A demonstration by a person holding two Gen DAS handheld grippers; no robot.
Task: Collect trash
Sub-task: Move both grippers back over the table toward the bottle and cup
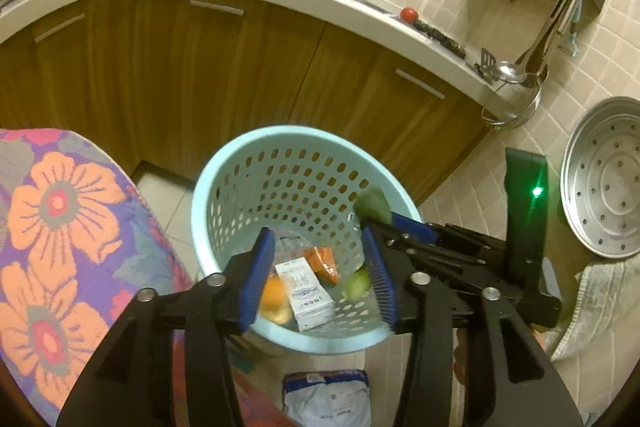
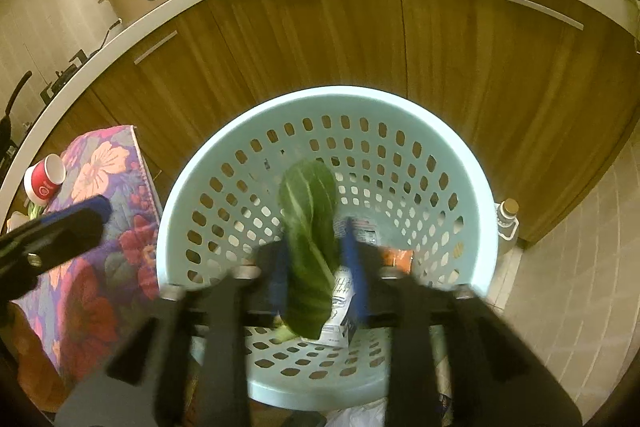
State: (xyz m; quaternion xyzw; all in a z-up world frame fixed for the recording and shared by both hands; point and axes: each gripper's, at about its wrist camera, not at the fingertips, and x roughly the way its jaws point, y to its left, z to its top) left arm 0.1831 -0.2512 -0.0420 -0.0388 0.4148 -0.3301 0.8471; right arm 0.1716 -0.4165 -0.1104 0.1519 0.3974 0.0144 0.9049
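A pale blue perforated basket [image 1: 208, 195] [image 2: 180, 195] stands on the floor before the cabinets. In it lie a white carton [image 1: 306, 291] [image 2: 340, 323], an orange [image 1: 274, 297], an orange wrapper [image 1: 322, 261] and a green fruit [image 1: 356, 285]. My left gripper [image 1: 318, 239] is open above the basket with nothing between its blue pads. My right gripper [image 2: 316, 263] hangs over the rim with its jaws apart; a green leaf [image 2: 310, 239] [image 1: 372, 205] stands loosely between them, blurred. The left gripper's fingertip [image 2: 98, 209] shows at the left of the right wrist view.
A floral cloth [image 1: 60, 227] [image 2: 100, 219] covers something left of the basket, with a red cup [image 2: 44, 179] on it. Wooden cabinets [image 1: 200, 75] and a white counter stand behind. A steel steamer tray [image 1: 604, 179] leans at right. A packet [image 1: 326, 399] lies on the floor, and a bottle [image 2: 508, 219] stands beside the basket.
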